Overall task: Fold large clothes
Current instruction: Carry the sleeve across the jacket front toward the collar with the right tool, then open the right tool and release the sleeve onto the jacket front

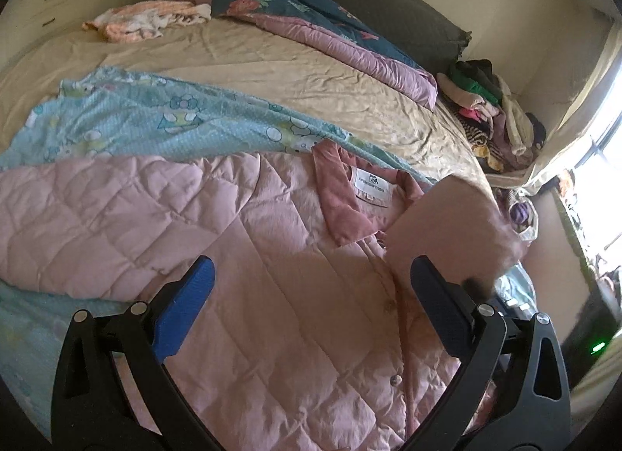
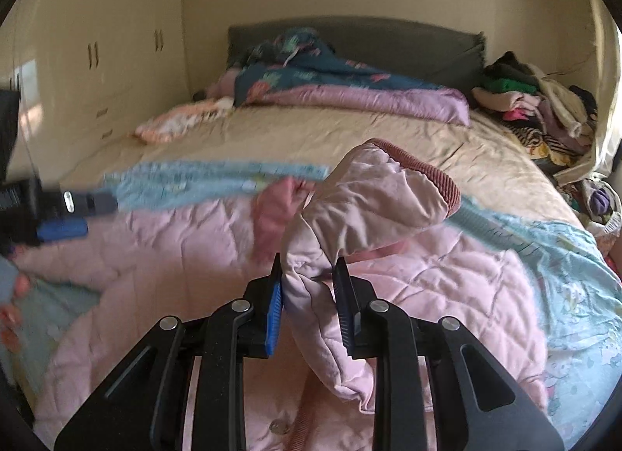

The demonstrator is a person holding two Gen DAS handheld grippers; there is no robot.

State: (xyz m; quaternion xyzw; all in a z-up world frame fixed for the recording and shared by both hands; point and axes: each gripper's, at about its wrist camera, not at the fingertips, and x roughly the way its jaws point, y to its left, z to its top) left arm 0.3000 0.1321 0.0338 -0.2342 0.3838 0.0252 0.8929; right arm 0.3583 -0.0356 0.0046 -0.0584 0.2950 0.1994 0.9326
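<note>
A pink quilted jacket (image 1: pixel 241 256) lies spread front-up on the bed, its darker collar and white label (image 1: pixel 371 186) toward the headboard. My left gripper (image 1: pixel 311 280) hovers open just above the jacket's chest, with nothing between its blue fingers. In the right wrist view my right gripper (image 2: pixel 309 284) is shut on the jacket's sleeve (image 2: pixel 361 202), which stands up over the body with its ribbed cuff (image 2: pixel 431 179) on top. The lifted sleeve shows as a pink blur (image 1: pixel 447 225) in the left wrist view. The left gripper's blue finger (image 2: pixel 62 231) appears blurred at the left edge.
A light blue cartoon-print sheet (image 1: pixel 155 120) lies under the jacket on the beige bed (image 1: pixel 272 62). A teal and pink quilt (image 2: pixel 330 85) is heaped at the headboard. A clothes pile (image 2: pixel 536 109) is at the right, a wardrobe (image 2: pixel 97 54) at the left. A hand (image 2: pixel 11 295) holds the left tool.
</note>
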